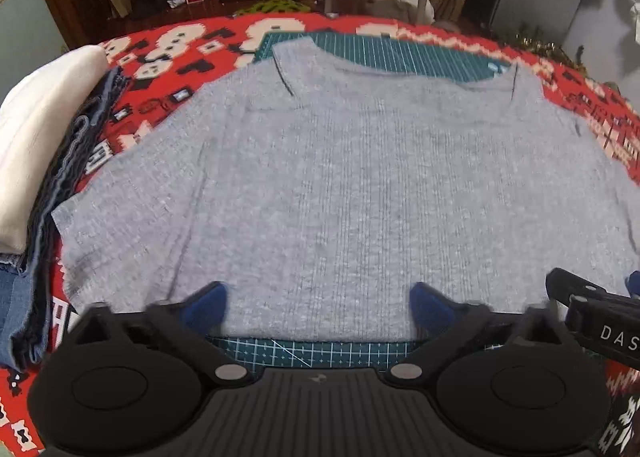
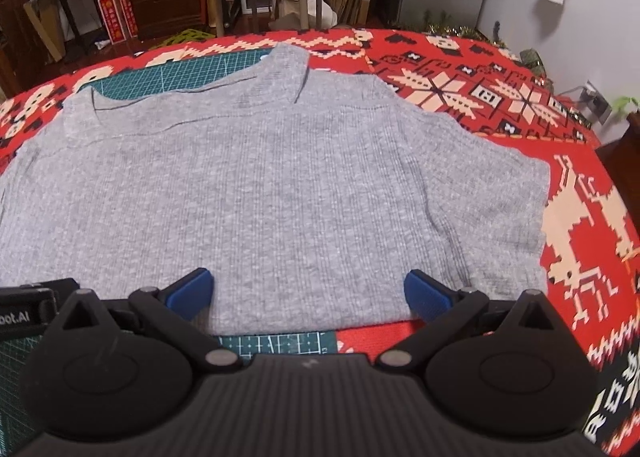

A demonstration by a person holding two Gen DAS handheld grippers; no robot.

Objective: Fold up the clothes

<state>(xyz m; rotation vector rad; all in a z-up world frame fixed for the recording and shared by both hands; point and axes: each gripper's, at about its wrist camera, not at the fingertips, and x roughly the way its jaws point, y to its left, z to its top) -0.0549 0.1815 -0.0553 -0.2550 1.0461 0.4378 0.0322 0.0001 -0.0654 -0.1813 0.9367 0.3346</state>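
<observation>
Grey ribbed T-shirt [image 1: 340, 185] lies flat; L gripper [image 1: 318, 303] and R gripper [image 2: 308, 293] jaws wide at hem. Pinch both layers evenly.

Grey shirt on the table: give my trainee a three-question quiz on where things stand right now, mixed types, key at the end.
1. True or false: the shirt lies spread flat, unfolded.
2. Which edge of the shirt is nearest both tools? A) neckline B) hem C) a sleeve
3. Fill in: the left tool and right tool are both ____, holding nothing.

Key: 1 true. 2 B; the neckline is on the far side. 3 open. Bonus fact: a stack of folded clothes sits left of the shirt on the red cloth.
</observation>
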